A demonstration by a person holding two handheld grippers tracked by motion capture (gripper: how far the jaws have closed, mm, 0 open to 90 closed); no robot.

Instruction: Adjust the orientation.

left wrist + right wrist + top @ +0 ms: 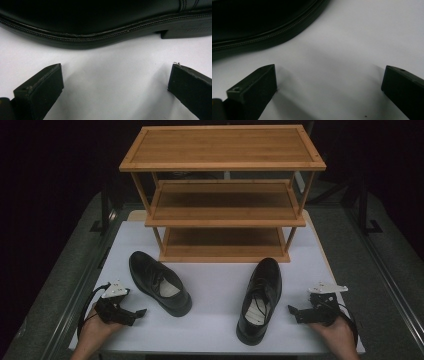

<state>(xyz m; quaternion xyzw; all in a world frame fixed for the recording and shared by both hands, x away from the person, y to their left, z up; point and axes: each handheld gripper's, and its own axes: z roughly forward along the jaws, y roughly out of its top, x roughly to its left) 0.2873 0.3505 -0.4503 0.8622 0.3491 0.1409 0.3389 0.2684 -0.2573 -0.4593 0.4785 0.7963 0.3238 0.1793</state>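
Two black leather lace-up shoes lie on the white table top (pixel 215 290). The left shoe (pixel 160 283) lies at an angle, its toe toward the near right. The right shoe (pixel 260 299) points away from me, its heel at the near edge. My left gripper (pixel 141 312) rests on the table just left of the left shoe, jaws wide apart and bare; the shoe's sole and heel (pixel 105 32) cross the left gripper view ahead of that gripper (pixel 116 75). My right gripper (pixel 291 310) rests right of the right shoe, open, with the shoe's edge (pixel 262 30) ahead of its jaws (pixel 329 77).
A three-tier wooden shoe rack (pixel 223 195) stands at the back of the table, its shelves bare. Dark stands and grey floor flank the table on both sides. White surface runs between the two shoes and in front of the rack.
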